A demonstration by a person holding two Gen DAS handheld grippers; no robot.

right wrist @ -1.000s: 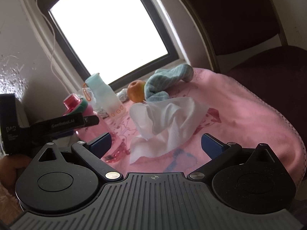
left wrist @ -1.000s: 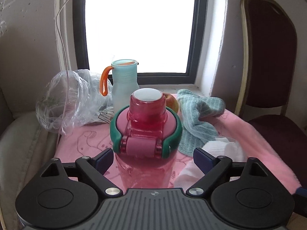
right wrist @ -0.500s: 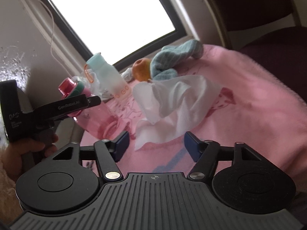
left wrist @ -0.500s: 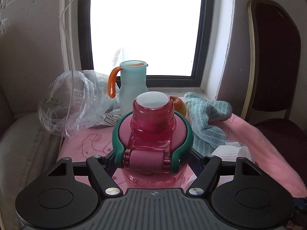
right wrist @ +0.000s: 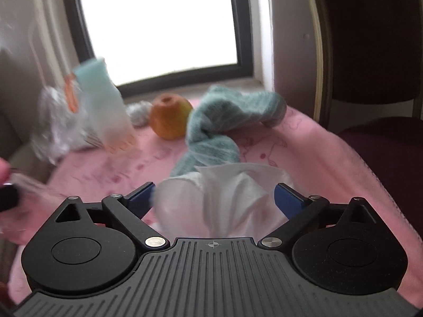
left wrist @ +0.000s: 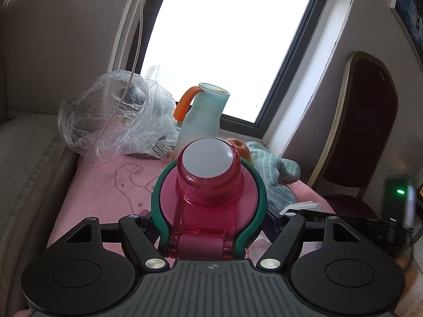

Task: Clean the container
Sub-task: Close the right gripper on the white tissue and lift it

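Gripping the pink bottle from both sides, the left gripper has its jaws drawn in tight against the bottle's body just under the green carry ring; the fingers themselves are mostly hidden behind the bottle. The bottle stands upright between them, its lid with the pale round top facing the camera. Taking the bottle as the landmark in the left wrist view: a frosted teal bottle with an orange loop stands behind it, a crumpled clear plastic bag lies behind and to its left, an orange fruit peeks out just behind its right shoulder, and a teal cloth lies to its right. All rest on a pink cover. A dark chair stands well off to the right.

In the right wrist view, blurred by motion, the right gripper is spread wide, its blue fingertips flanking a bunched white tissue; whether they touch it cannot be told. Beyond the tissue lie the teal cloth, the fruit and the frosted bottle. The pink bottle is only a smear at the left edge.
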